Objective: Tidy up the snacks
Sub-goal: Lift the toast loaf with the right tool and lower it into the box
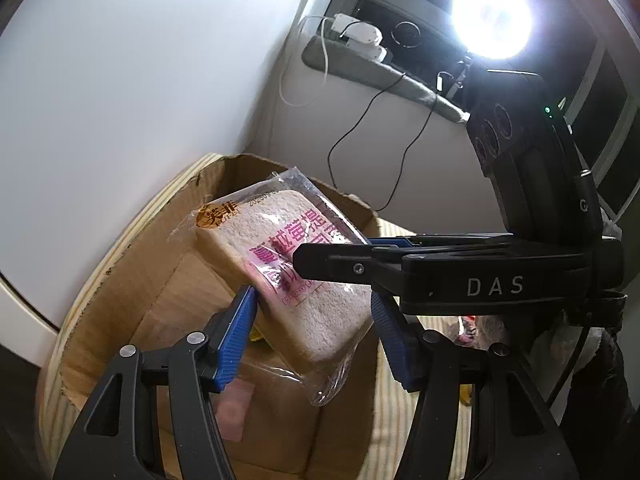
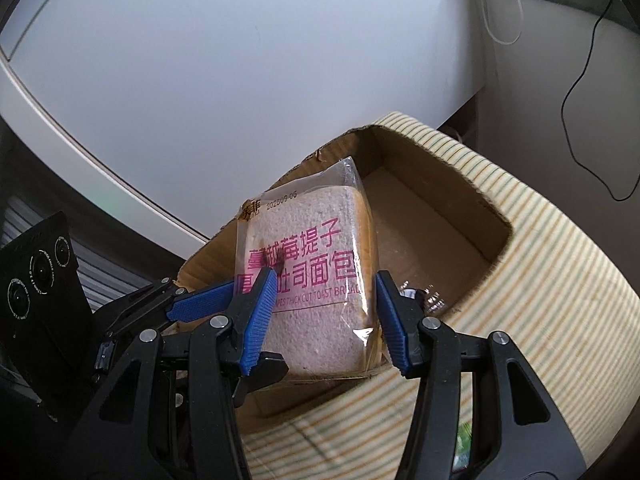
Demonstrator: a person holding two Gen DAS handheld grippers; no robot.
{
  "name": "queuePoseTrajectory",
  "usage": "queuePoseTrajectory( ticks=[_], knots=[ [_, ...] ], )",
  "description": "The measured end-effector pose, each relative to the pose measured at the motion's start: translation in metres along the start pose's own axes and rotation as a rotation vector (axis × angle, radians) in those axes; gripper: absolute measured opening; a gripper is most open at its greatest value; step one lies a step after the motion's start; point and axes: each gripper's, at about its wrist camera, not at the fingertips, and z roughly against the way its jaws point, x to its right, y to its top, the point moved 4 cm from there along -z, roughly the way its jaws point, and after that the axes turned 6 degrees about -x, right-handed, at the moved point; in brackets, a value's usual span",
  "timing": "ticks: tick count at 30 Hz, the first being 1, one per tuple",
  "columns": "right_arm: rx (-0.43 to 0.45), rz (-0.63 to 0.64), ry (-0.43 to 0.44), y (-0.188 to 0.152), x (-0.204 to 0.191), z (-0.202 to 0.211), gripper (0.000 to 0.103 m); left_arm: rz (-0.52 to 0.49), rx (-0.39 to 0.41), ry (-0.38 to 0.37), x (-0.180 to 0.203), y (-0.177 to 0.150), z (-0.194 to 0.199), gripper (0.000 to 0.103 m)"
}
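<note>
Pinching one bread packet (image 1: 288, 276) between my left fingers (image 1: 234, 340), half spread, I hold it tilted, long axis slanting up and away. My right fingers (image 2: 260, 316) clamp a second bread packet (image 2: 316, 280), standing nearly upright, sealed end topmost. Beyond and beneath both pairs lies one open cardboard box (image 2: 432, 220), on a striped cloth (image 2: 560, 300).
</note>
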Motion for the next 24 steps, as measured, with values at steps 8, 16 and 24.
queuePoseTrajectory(
  ticks=[8,16,24],
  knots=[
    [-0.037,-0.002,-0.001,0.005,0.003,-0.014,0.054,0.021,-0.031,0.016,-0.011,0.004,-0.013,0.058],
    [-0.042,0.001,-0.042,0.009,0.002,-0.019,0.057,-0.003,-0.039,0.032,-0.01,0.006,-0.016,0.057],
    [0.006,0.012,-0.113,0.008,0.001,-0.001,0.078,-0.022,-0.018,0.048,-0.006,0.006,-0.007,0.057]
  ],
)
